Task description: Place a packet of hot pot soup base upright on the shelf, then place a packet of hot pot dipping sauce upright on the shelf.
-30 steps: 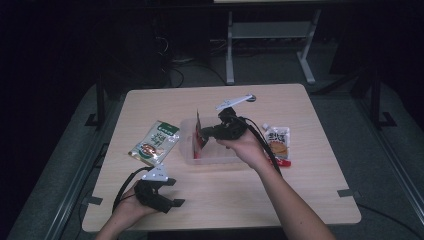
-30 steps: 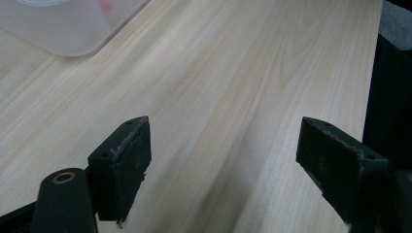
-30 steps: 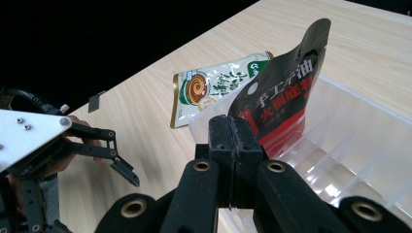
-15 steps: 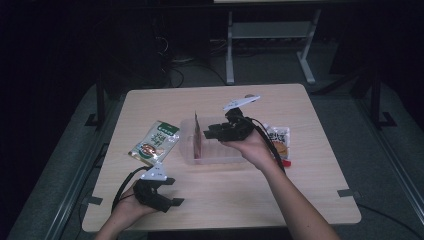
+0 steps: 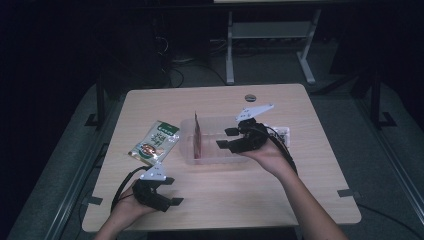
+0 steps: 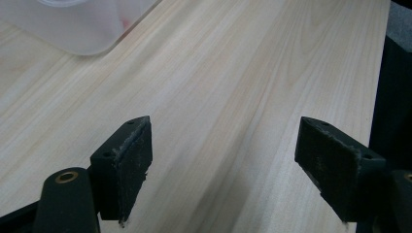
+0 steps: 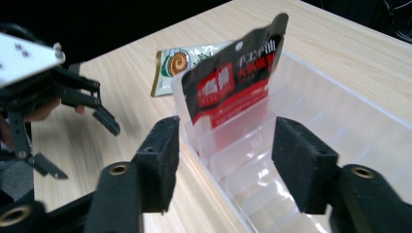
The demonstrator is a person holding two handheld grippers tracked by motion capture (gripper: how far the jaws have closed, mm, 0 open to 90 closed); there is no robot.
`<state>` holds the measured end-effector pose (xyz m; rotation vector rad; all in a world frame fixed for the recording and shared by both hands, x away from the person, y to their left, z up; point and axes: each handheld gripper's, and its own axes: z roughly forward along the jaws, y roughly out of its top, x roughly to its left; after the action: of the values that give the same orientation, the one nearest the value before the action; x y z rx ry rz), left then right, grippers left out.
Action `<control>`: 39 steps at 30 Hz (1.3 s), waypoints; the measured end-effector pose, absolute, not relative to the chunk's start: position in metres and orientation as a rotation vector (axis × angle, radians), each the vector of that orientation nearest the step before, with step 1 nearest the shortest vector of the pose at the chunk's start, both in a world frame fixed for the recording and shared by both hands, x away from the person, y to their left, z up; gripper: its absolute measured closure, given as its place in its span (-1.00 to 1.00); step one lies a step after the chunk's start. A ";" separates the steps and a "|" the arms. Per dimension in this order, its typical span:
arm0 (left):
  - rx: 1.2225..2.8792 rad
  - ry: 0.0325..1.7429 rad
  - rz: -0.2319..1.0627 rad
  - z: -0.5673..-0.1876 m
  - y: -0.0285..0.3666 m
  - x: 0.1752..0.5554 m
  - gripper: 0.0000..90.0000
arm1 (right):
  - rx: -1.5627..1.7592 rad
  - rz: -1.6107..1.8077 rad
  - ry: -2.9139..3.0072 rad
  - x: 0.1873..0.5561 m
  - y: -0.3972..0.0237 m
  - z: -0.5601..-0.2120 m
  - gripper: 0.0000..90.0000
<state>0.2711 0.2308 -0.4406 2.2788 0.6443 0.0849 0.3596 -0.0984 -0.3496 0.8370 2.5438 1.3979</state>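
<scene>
The red packet (image 5: 198, 136) stands on edge at the left end of the clear plastic bin (image 5: 212, 156), which sits near the middle of the table (image 5: 300, 200). It leans in one of the ribbed slots of the bin wall, and these slots appear to be what keeps it upright, since nothing grips it. The right gripper (image 5: 231, 138) hangs over the bin's right half; its jaws have just been opening, and in the right gripper view (image 7: 221, 165) they stand apart with only bin wall between them, well short of the packet (image 7: 233, 77). This reads as a release: the packet is filed and let go. The green packet (image 5: 154, 142) lies flat on the table just left of the bin, within easy reach, probably next for a slot. A third packet (image 5: 283, 133) lies beyond the bin's right end, partly hidden by the hand. The left gripper (image 5: 170, 199) rests near the front left corner, jaws wide and empty (image 6: 221, 160), seemingly waiting.
</scene>
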 end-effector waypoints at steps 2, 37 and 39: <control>2.276 0.646 0.086 -0.441 0.231 0.271 -0.53 | 0.834 1.385 2.548 0.356 -0.103 -0.353 -0.13; 2.284 0.668 0.092 -0.443 0.233 0.267 -0.52 | 1.062 1.243 2.469 0.292 -0.225 -0.414 -0.15; 2.283 0.668 0.094 -0.443 0.233 0.267 -0.52 | 1.075 1.233 2.461 0.295 -0.230 -0.416 -0.10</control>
<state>0.2673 0.2331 -0.4434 2.2832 0.6679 0.0939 0.2949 -0.2304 -0.4158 1.0752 2.4614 1.2333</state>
